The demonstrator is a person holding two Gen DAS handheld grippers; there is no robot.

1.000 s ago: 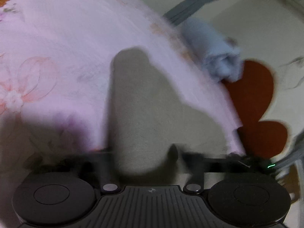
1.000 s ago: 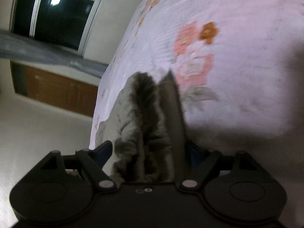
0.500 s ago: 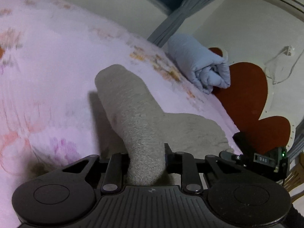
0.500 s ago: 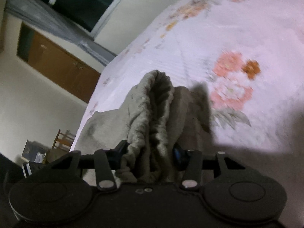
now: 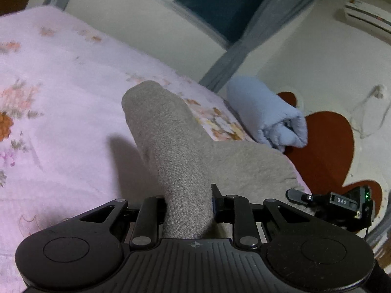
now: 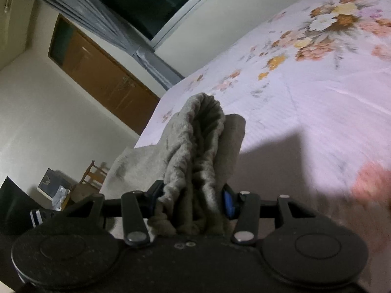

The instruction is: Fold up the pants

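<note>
The grey knit pants [image 5: 176, 151] lie on a pink floral bedsheet [image 5: 61, 92]. My left gripper [image 5: 188, 205] is shut on a smooth folded leg end that sticks up and forward between its jaws. Behind it the rest of the pants spread toward the bed's right edge. In the right wrist view my right gripper [image 6: 191, 202] is shut on the bunched, gathered waistband of the pants [image 6: 198, 146], lifted off the bedsheet [image 6: 305, 92]. The right gripper [image 5: 342, 202] also shows at the lower right of the left wrist view.
A rolled light-blue blanket [image 5: 266, 114] lies at the bed's far edge beside a red heart-shaped headboard [image 5: 325, 146]. A window with grey curtains [image 6: 136, 2], a wooden door [image 6: 102, 75] and a chair [image 6: 90, 173] stand beyond the bed.
Both grippers closed on the pants and rose from the bed, lifting the leg end and the waistband. The right view rolled and now shows more of the room.
</note>
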